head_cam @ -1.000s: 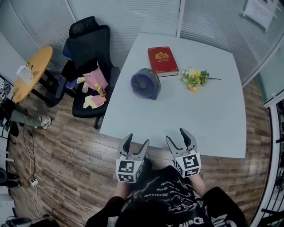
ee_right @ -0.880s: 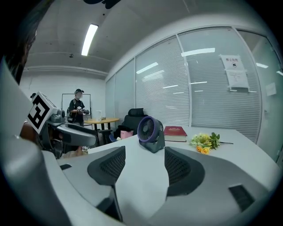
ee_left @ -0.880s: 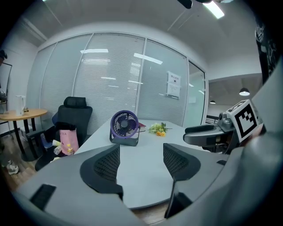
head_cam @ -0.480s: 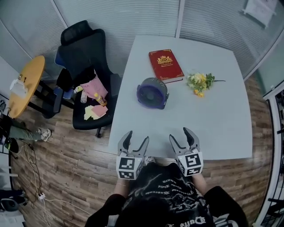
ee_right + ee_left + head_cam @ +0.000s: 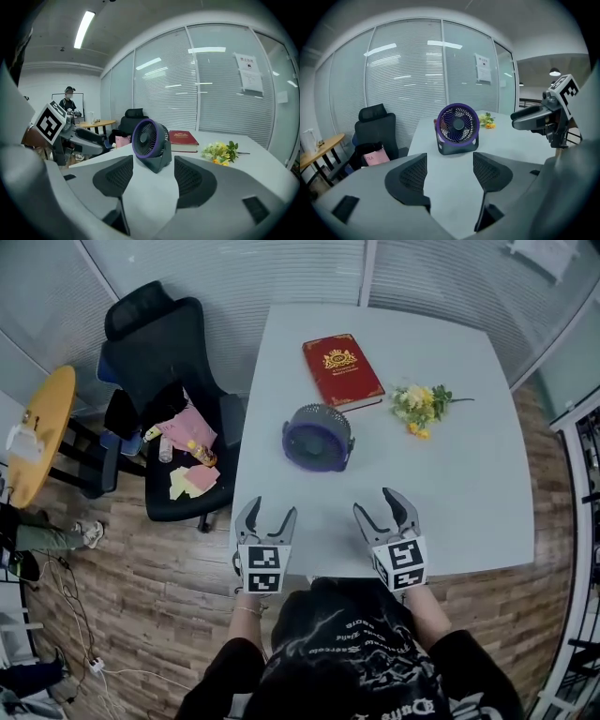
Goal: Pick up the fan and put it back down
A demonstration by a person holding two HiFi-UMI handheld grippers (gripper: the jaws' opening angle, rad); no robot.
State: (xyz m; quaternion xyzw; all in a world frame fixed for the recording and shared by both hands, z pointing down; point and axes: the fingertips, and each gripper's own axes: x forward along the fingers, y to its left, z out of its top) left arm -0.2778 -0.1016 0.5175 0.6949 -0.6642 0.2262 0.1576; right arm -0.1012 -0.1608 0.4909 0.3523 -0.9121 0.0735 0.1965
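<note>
Jaws open, empty, on left gripper (image 5: 268, 512) and right gripper (image 5: 378, 504); book (image 5: 341, 369), flowers (image 5: 419, 406) behind fan (image 5: 318, 435).

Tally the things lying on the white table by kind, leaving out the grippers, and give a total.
Fan: 1
Book: 1
Bunch of flowers: 1
Total: 3

White table (image 5: 450, 502): red book (image 5: 342, 371) lying flat toward the far edge; bunch of yellow flowers (image 5: 420, 407) to its right, apart from it. Black office chair (image 5: 155, 352) at the table's left side, pink bag (image 5: 178, 423) on its seat. Round yellow side table (image 5: 42, 432) further left. Wood-plank floor (image 5: 141, 596).
</note>
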